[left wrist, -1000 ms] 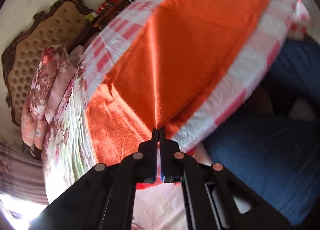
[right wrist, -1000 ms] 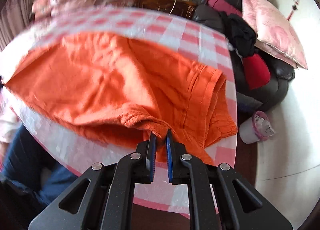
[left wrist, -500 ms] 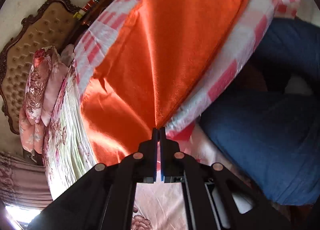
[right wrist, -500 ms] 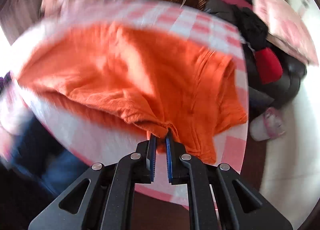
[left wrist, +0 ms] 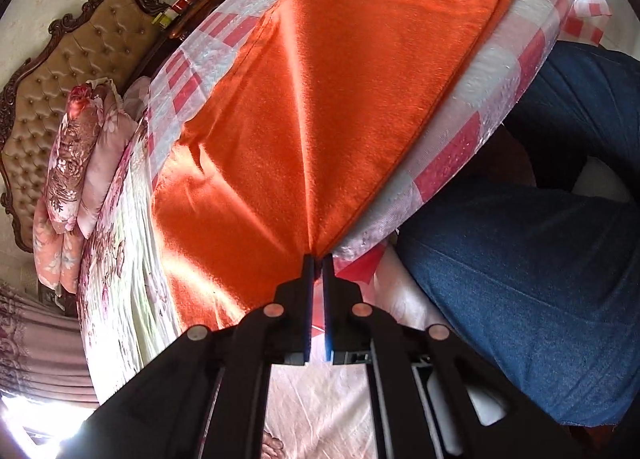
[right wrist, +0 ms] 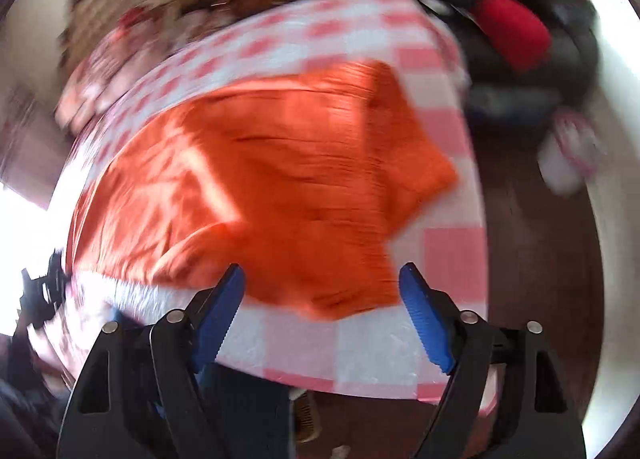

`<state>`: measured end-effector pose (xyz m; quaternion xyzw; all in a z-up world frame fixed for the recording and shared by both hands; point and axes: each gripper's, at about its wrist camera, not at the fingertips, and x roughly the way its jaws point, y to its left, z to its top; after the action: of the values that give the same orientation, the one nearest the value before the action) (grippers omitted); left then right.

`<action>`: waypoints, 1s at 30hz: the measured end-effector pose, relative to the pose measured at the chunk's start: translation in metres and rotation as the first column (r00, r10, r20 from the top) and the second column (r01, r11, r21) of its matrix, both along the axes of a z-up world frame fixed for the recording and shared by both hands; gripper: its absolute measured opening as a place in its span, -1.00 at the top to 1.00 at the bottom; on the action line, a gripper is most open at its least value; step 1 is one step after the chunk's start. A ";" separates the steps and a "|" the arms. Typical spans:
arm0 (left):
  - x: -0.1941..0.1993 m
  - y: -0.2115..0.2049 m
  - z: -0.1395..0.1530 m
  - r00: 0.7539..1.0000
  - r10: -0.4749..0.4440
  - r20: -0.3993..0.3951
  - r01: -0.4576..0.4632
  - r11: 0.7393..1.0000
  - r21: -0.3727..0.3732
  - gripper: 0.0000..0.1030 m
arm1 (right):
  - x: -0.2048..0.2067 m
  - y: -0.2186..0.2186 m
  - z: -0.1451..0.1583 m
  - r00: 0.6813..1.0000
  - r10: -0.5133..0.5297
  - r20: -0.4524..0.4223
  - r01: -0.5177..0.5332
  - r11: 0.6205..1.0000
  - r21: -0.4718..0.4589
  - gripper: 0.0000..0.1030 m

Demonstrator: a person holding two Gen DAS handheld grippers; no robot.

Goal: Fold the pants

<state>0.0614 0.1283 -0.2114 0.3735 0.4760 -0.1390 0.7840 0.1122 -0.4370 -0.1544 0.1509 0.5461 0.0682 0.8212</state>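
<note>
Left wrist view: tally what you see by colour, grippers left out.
Orange: 1, the pants
Red-and-white check: 1, the tablecloth
Blue: 1, the jeans
Floral pink: 2, the pillow and the bedspread
Brown: 1, the headboard
Total: 6

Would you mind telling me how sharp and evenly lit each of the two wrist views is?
Left wrist view: sharp, with strong fisheye bending; sunlit streaks glare on the orange pants, and the window corner is blown out. Right wrist view: heavily motion-blurred, pants and checked tablecloth smeared, overexposed at the left edge; only the right gripper looks crisp.
</note>
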 end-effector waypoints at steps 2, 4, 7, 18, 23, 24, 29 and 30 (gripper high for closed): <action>-0.001 -0.001 -0.001 1.000 0.001 0.005 -0.001 1.000 0.000 0.85 | -0.002 -0.019 -0.012 0.992 -0.115 -0.056 0.120 0.987 0.107 -0.50; -0.002 -0.001 -0.001 1.000 -0.002 0.003 0.002 1.000 0.001 0.84 | -0.004 -0.028 -0.025 0.978 -0.168 -0.127 0.188 0.967 0.170 -0.49; -0.002 -0.001 0.000 1.000 -0.005 -0.002 0.005 1.000 -0.001 0.80 | -0.004 -0.024 -0.037 0.966 -0.186 -0.179 0.223 0.950 0.217 -0.47; -0.005 -0.004 -0.002 1.000 -0.003 -0.007 0.003 0.999 0.037 0.79 | 0.049 0.012 0.085 0.953 -0.123 0.277 0.118 0.992 0.032 0.73; -0.006 -0.002 -0.013 0.999 0.017 -0.034 -0.015 0.998 0.057 0.79 | 0.073 0.011 0.061 0.958 -0.007 0.287 0.077 0.969 -0.234 0.74; -0.007 -0.001 -0.016 0.999 0.017 -0.041 -0.015 0.998 0.068 0.79 | 0.079 -0.007 0.030 0.978 -0.054 0.200 0.099 0.970 -0.223 0.74; -0.007 0.010 -0.020 0.996 0.050 -0.068 -0.046 0.997 0.065 0.79 | 0.065 -0.029 -0.020 0.991 -0.104 0.087 0.118 0.977 -0.175 0.72; -0.005 0.012 -0.018 0.996 0.061 -0.064 -0.057 0.997 0.059 0.79 | 0.064 -0.031 -0.021 0.990 -0.111 0.084 0.123 0.980 -0.156 0.72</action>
<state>0.0567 0.1401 -0.2298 0.3768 0.5162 -0.1144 0.7605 0.1763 -0.4676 -0.1751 0.1136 0.5089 -0.0189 0.8531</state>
